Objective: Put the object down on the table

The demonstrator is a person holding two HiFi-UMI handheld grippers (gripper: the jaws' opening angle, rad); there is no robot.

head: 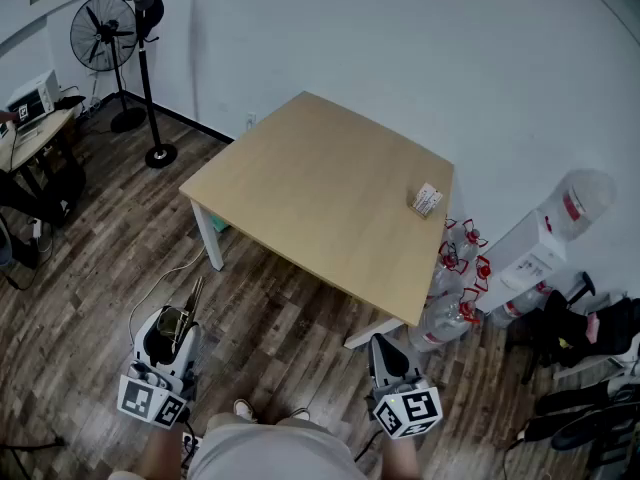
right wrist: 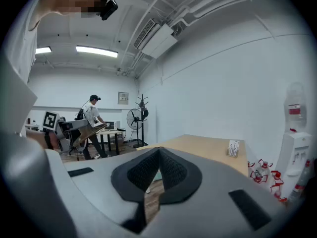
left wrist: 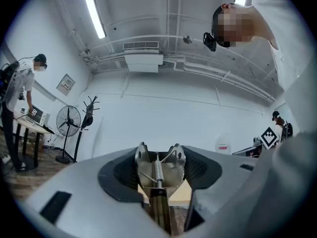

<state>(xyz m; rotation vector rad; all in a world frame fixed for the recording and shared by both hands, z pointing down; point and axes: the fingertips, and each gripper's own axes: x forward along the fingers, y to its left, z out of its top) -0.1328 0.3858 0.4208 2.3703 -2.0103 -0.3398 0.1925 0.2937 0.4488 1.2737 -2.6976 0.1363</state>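
Note:
My left gripper hangs low over the floor at the left, well short of the light wooden table. It is shut on a metal tool with a coil spring at its hinge. The tool's two rounded ears stand between the dark pads, and its thin handle points toward the table. My right gripper is at the right, also short of the table's near edge. Its pads meet at the tip, shut with nothing between them.
A small white box lies near the table's right edge. Several water bottles and a dispenser stand to the table's right. A fan, a coat stand and a desk are at the far left.

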